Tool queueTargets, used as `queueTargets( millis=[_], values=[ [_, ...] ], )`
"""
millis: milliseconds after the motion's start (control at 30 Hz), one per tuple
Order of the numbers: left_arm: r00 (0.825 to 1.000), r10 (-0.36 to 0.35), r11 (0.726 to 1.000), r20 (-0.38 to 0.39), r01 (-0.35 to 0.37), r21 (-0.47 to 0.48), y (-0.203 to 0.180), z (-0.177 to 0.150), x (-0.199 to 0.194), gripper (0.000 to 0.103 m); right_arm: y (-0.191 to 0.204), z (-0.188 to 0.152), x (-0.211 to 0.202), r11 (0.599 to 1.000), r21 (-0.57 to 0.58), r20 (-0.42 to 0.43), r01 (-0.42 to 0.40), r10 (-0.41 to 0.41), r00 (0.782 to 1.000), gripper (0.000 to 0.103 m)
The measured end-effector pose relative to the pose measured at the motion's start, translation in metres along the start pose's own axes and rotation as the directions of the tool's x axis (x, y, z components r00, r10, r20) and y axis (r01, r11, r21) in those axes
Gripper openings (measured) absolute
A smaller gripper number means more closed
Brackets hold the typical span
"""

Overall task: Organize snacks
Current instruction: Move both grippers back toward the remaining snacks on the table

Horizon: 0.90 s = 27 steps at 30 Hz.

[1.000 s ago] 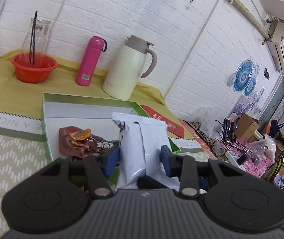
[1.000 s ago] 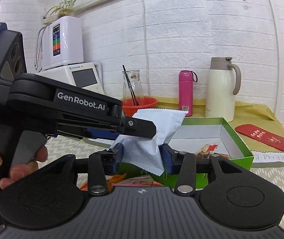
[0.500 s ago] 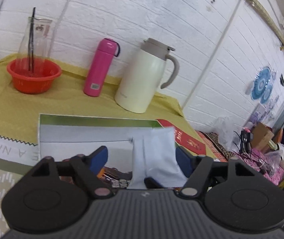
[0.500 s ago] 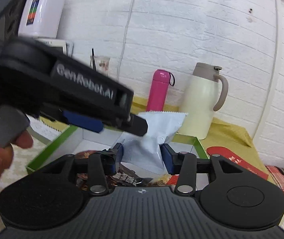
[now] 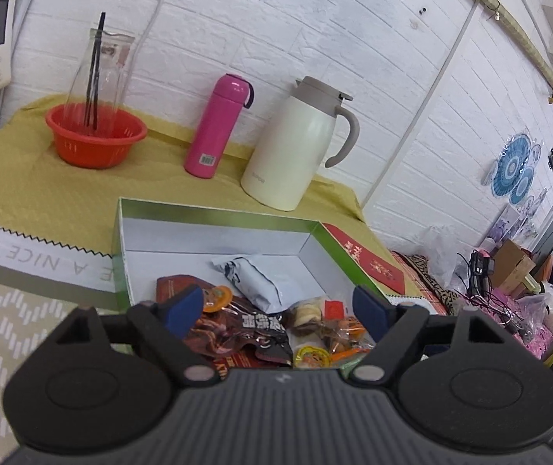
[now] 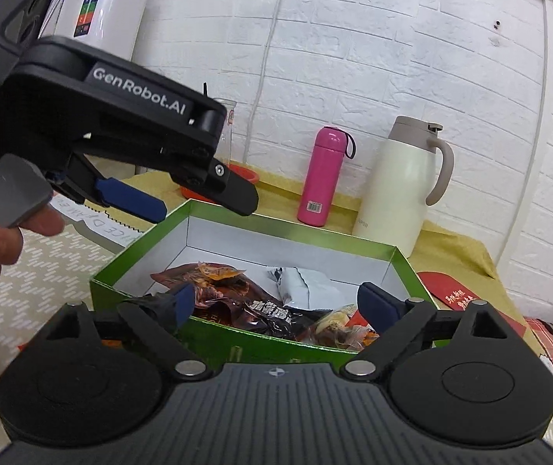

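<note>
The green-rimmed box (image 5: 214, 220) sits open on the table, and everything else is easiest placed from it. Inside, toward its far wall, lies the white snack packet (image 5: 255, 283) — flat on the white floor, touched by neither gripper. Nearer the front of the box is a heap of other snacks: a dark red-brown pouch (image 5: 237, 329) with white characters, overlapping the packet's near end, and some small clear-wrapped sweets (image 5: 330, 333) on the pouch's right.

The left gripper (image 5: 278, 308) hangs over the front part of the box with its jaws spread wide and nothing between them; the jaws have just been opening. The right gripper (image 6: 276, 304) hovers at the box's near wall, its jaws also wide apart (as wide as they seem to go), having just been opening too, and empty. In the right wrist view the left gripper (image 6: 199, 201) shows from the side over the box's left corner, a person's fingers (image 6: 9, 240) on its grey trigger.

Behind the box stand a cream thermal jug (image 5: 296, 147) and a pink flask (image 5: 218, 131); further left of them, a red basket (image 5: 96, 137) with a glass carafe in it. A red envelope (image 5: 369, 261) lies just beside the box's right wall.
</note>
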State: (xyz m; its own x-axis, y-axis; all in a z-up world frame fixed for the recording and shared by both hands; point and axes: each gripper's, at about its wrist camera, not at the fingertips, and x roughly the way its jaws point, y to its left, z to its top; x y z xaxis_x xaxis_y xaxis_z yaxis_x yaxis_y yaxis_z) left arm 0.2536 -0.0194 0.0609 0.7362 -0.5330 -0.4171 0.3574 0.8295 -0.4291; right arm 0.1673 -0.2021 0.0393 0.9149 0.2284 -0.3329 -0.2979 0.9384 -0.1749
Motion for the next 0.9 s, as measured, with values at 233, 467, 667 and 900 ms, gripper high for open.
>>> queueTargets(
  millis=[233, 467, 667, 900],
  values=[
    [1.0, -0.004, 1.0, 0.001, 0.004, 0.02, -0.025, -0.015, -0.044, 0.081, -0.007, 0.011, -0.05, 0.997, 0.071, 0.034, -0.01, 0.008, 0.999, 0.103],
    [0.999, 0.052, 0.997, 0.003, -0.052, 0.05, -0.051, -0.041, -0.09, 0.081, -0.016, -0.002, -0.104, 0.984, 0.173, 0.053, -0.05, 0.041, 0.998, 0.103],
    [0.999, 0.049, 0.997, 0.007, -0.049, 0.052, -0.059, -0.085, -0.112, 0.081, -0.024, -0.035, -0.139, 0.967, 0.253, 0.03, -0.027, 0.021, 0.999, 0.103],
    [0.996, 0.036, 0.999, -0.086, -0.035, 0.011, -0.058, -0.145, -0.107, 0.081, -0.028, -0.088, -0.158, 0.962, 0.272, -0.064, 0.014, 0.003, 0.998, 0.103]
  ],
)
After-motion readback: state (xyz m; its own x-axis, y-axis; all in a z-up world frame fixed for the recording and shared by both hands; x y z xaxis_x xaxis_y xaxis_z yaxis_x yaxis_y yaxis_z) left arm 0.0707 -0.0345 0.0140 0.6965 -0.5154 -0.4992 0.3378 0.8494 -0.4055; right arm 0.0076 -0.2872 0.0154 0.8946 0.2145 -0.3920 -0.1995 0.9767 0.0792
